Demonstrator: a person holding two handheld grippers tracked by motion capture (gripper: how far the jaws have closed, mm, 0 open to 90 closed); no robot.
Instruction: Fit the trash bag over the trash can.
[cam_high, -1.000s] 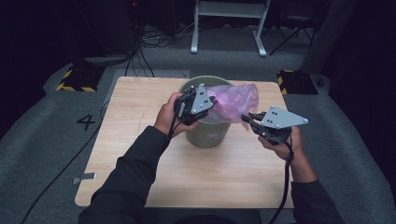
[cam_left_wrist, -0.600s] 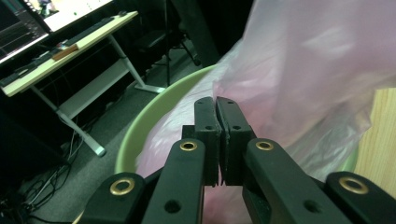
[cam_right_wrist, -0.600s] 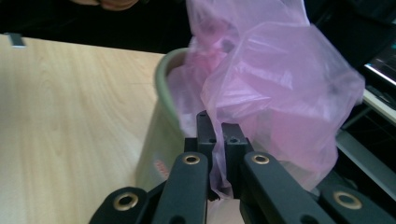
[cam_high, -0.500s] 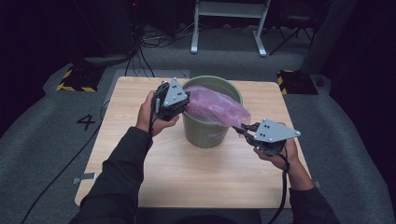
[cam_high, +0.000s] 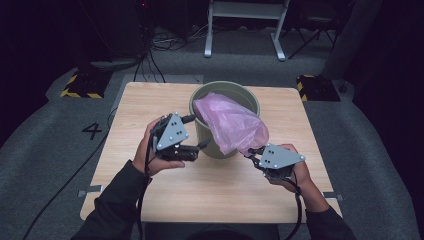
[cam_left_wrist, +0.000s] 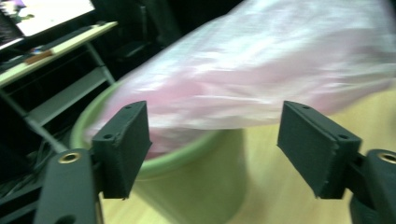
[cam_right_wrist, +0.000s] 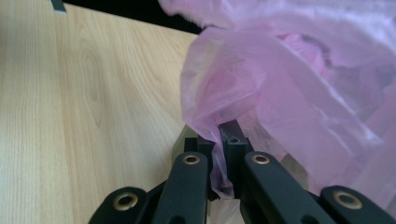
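High view: above the person's side, looking forward and down on the round pale-green plastic bucket (cam_high: 225, 122)
Left gripper view: close, level with the bucket (cam_left_wrist: 187, 186) rim
Right gripper view: tight against the bucket's crinkled pink plastic bag (cam_right_wrist: 289, 93)
Shared: bucket, bag (cam_high: 227, 122)

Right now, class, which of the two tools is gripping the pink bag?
The right tool: shut on the pink bag's edge. The left tool stands open, empty.

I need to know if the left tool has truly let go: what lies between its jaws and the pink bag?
Nothing: in the left gripper view the left tool, jaws just opened, frames the pink bag and green bucket without touching.
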